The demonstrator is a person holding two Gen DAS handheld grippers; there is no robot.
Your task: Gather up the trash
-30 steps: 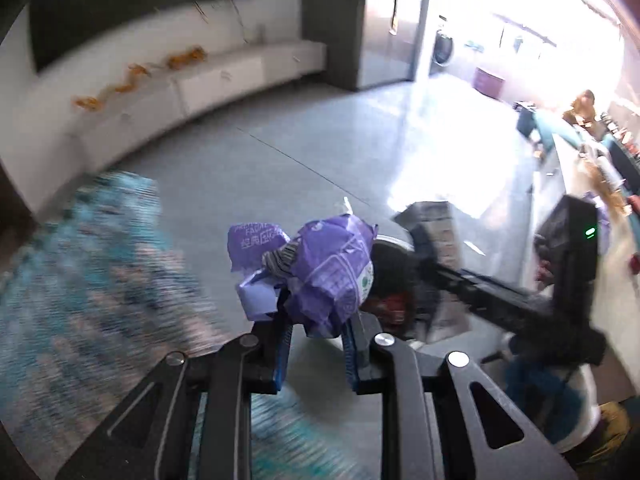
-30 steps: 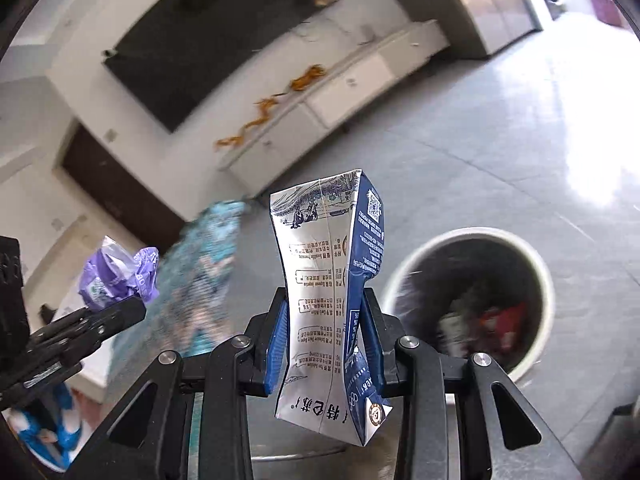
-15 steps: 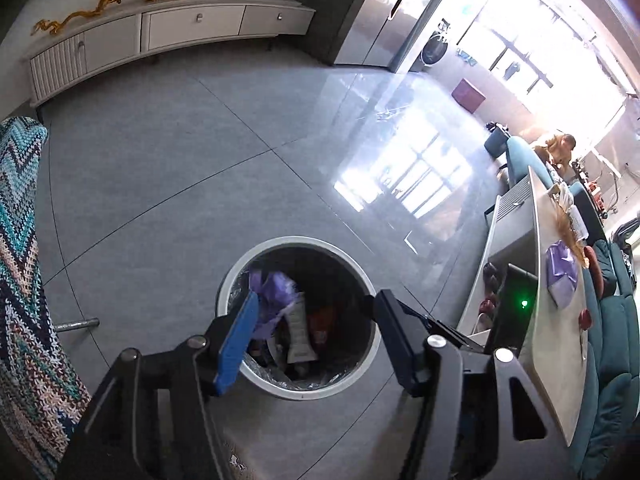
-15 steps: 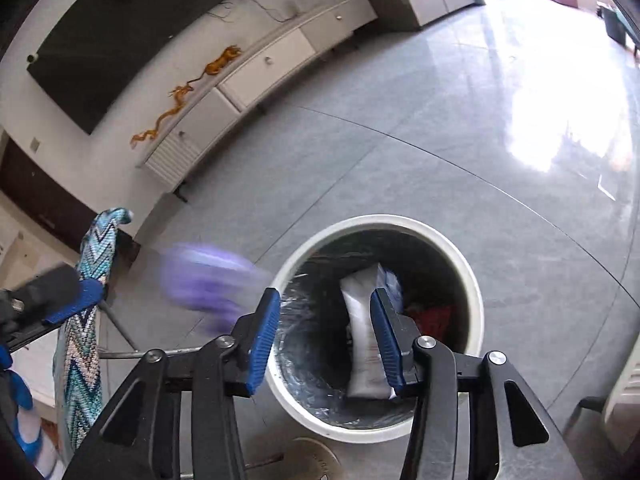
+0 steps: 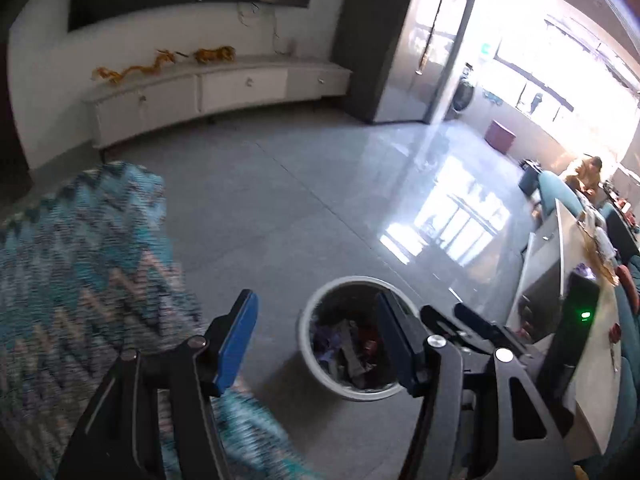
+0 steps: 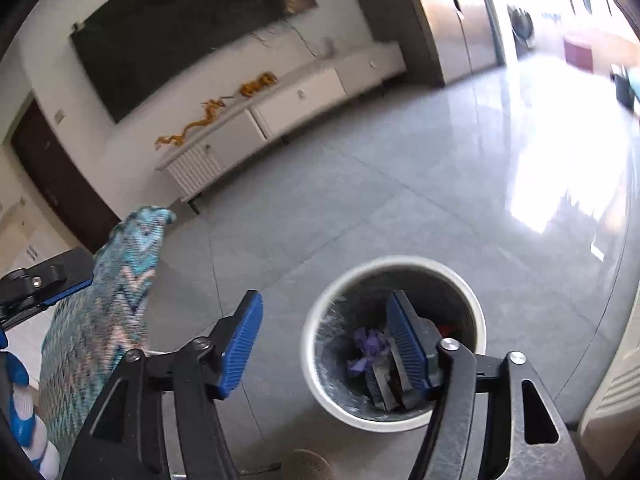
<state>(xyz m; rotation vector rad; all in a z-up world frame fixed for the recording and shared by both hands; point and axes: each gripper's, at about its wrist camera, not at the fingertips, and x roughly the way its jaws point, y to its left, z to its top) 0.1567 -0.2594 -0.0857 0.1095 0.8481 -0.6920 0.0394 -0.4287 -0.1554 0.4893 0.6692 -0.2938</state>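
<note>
A round white trash bin (image 5: 310,354) stands on the grey floor; it also shows in the right wrist view (image 6: 320,394). Inside lie a purple wrapper (image 6: 370,348), a crushed carton (image 6: 380,384) and other dark and red scraps. My left gripper (image 5: 316,328) is open and empty, held above and to the left of the bin. My right gripper (image 6: 324,330) is open and empty above the bin's left rim. The right gripper's body (image 5: 480,332) shows at the right of the left wrist view.
A blue zigzag-patterned cloth (image 5: 80,280) hangs close at the left, also in the right wrist view (image 6: 108,312). A low white cabinet (image 5: 216,92) runs along the far wall. A table (image 5: 580,320) stands at the right. Grey tiled floor (image 6: 360,200) surrounds the bin.
One second ago the left gripper held the purple wrapper and the right held the carton. Both opened and the pieces fell into the bin. Both grippers have since lifted and tilted up.
</note>
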